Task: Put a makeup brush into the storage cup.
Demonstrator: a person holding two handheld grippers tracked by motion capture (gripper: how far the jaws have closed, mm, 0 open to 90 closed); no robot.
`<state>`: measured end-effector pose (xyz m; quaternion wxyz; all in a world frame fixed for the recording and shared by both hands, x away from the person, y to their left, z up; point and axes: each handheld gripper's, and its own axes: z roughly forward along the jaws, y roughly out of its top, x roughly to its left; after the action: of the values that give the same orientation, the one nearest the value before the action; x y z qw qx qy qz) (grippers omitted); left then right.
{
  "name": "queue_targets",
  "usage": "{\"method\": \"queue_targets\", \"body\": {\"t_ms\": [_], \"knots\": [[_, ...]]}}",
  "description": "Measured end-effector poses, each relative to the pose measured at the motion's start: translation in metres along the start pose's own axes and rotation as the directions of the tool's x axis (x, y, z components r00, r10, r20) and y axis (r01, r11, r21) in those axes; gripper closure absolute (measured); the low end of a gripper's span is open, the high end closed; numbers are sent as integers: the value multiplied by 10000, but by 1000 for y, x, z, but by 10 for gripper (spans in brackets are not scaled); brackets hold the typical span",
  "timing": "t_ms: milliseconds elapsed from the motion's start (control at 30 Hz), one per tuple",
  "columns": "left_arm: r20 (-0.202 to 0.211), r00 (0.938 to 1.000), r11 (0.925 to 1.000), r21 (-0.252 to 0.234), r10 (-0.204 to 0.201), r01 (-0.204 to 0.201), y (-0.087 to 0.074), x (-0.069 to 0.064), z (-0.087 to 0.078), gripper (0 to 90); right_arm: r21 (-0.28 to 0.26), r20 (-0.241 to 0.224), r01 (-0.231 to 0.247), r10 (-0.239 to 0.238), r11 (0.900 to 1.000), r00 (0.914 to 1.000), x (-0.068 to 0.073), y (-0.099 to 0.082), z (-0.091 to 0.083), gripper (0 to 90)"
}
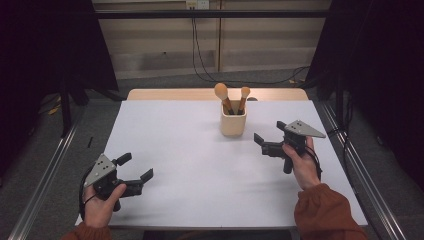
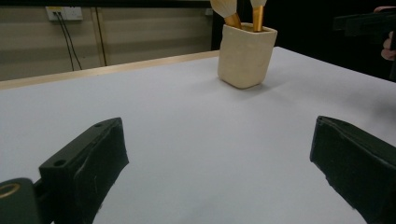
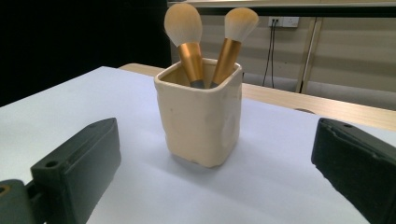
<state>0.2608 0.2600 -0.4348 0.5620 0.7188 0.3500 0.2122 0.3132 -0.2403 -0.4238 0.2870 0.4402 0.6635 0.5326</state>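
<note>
Your right gripper (image 1: pixel 270 137) hangs released just beside the cream cup (image 1: pixel 233 124) holding two makeup brushes (image 3: pixel 187 44); they look light, soft-tipped and slim, so pinch one by its stiff gold ferrule.

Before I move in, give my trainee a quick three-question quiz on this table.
1. How many brushes stand in the cream cup?
2. True or false: the right gripper is shut on a brush.
3. Which gripper is nearer the cup: A) left gripper, B) right gripper?

Key
1. Two: the larger brush and the smaller brush, bristles up.
2. False; its jaws stand open and hold nothing.
3. B
</note>
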Motion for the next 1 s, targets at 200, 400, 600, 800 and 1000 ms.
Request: {"method": "queue_targets", "body": {"t_ms": [200,400,600,800,1000], "knots": [[-73,10000,10000,-47,-37,36,0,0,-2,36,-23,-200,-39,38,10000,9998,0,-9,-16,16],[-96,10000,10000,-51,2,-2,0,0,-3,36,14,-80,-51,51,10000,10000,-1,-15,-30,19],[-170,9998,10000,-45,-50,49,0,1,-5,37,115,-19,-24,24,9999,10000,-1,-26,-48,16],[-245,9997,9999,-120,-54,51,0,1,-8,37,13,119,-85,85,10000,9999,-3,-32,-63,1],[-205,9998,9999,-148,-86,83,-1,1,-8,34,94,218,-134,132,9999,9997,-5,-39,-74,0]]}}
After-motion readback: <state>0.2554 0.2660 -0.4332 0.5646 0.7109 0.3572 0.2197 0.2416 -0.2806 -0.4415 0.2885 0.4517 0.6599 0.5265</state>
